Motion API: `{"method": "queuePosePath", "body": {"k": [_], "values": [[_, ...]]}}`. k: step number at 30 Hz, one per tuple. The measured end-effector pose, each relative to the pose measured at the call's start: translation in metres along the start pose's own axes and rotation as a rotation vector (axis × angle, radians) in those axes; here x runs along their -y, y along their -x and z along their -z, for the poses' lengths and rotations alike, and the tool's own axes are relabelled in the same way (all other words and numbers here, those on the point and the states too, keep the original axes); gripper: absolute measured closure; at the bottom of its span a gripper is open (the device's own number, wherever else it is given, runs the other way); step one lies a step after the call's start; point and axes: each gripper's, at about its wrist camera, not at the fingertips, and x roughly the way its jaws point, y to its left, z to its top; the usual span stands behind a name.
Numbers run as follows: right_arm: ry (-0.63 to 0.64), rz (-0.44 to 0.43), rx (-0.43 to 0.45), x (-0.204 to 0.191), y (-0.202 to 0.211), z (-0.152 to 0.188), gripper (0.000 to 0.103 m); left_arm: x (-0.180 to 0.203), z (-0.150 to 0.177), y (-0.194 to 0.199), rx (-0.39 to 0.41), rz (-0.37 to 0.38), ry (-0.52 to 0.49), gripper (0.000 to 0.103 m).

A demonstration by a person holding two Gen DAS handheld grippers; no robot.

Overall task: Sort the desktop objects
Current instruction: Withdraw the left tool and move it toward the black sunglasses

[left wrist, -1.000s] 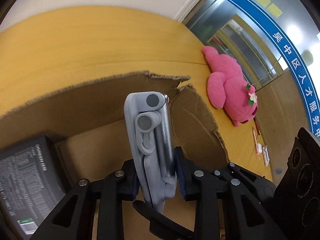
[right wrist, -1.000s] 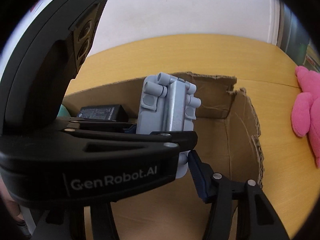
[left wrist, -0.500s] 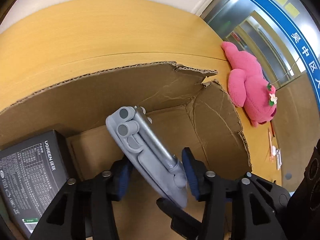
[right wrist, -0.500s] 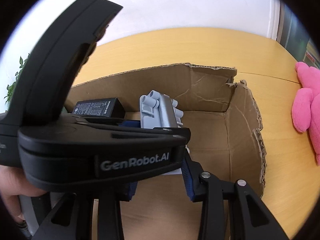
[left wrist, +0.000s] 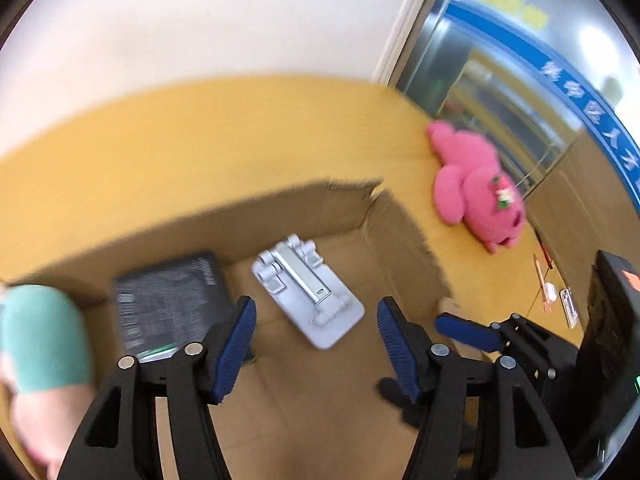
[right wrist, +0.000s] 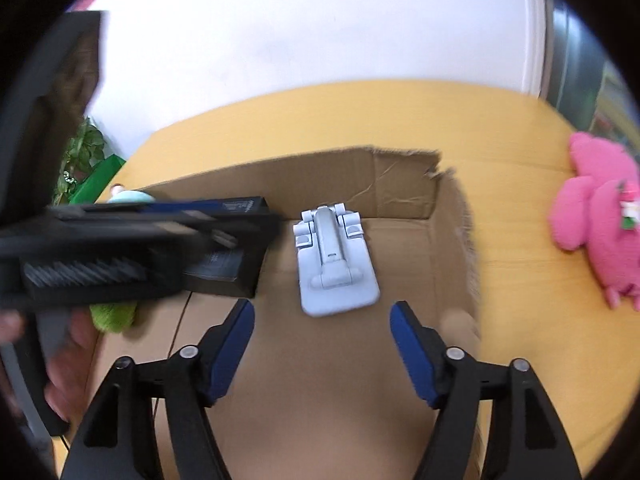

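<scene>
On the yellow wooden table [right wrist: 420, 120] below a white wall [right wrist: 300, 32] sits a cardboard box [right wrist: 400, 184].

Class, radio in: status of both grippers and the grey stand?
Left gripper open, right gripper open. Grey stand flat in cardboard box. Nothing blocking.

Matt plastic stand [left wrist: 308, 297] (metal spine); rough cardboard box [left wrist: 404, 248].

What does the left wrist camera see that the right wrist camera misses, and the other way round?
Only the left wrist view shows the blue sign with white characters and small items on the desk's far right. Only the right wrist view shows a green plant. Both show the cardboard box holding the grey stand and black box, the pink plush toy, and open jaws on each gripper.
</scene>
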Motion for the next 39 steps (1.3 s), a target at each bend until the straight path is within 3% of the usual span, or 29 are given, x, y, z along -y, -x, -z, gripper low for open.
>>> {"method": "queuePosePath", "body": {"k": [2,4,9,13,18,23,39], "values": [[0.012,0.024,0.046,-0.002,0.024,0.008,0.025,0.008,0.018,0.048,0.120,-0.052,-0.032,0.019],[0.029,0.053,0.090,-0.007,0.044,0.014,0.024,0.018,0.041,0.094,0.244,-0.106,-0.055,0.000],[0.050,0.081,0.181,-0.020,0.083,0.038,0.023,0.041,0.115,0.188,0.501,-0.197,-0.083,0.000],[0.091,0.095,0.237,-0.049,0.112,0.071,0.023,0.049,0.166,0.225,0.590,-0.270,-0.068,0.000],[0.153,0.132,0.273,-0.073,0.121,0.103,0.023,0.053,0.220,0.237,0.611,-0.328,-0.041,0.000],[0.169,0.147,0.318,-0.083,0.136,0.132,0.023,0.053,0.256,0.234,0.592,-0.327,-0.022,0.000],[0.155,0.170,0.356,-0.075,0.149,0.143,0.023,0.068,0.271,0.232,0.579,-0.296,-0.037,0.000]]}}
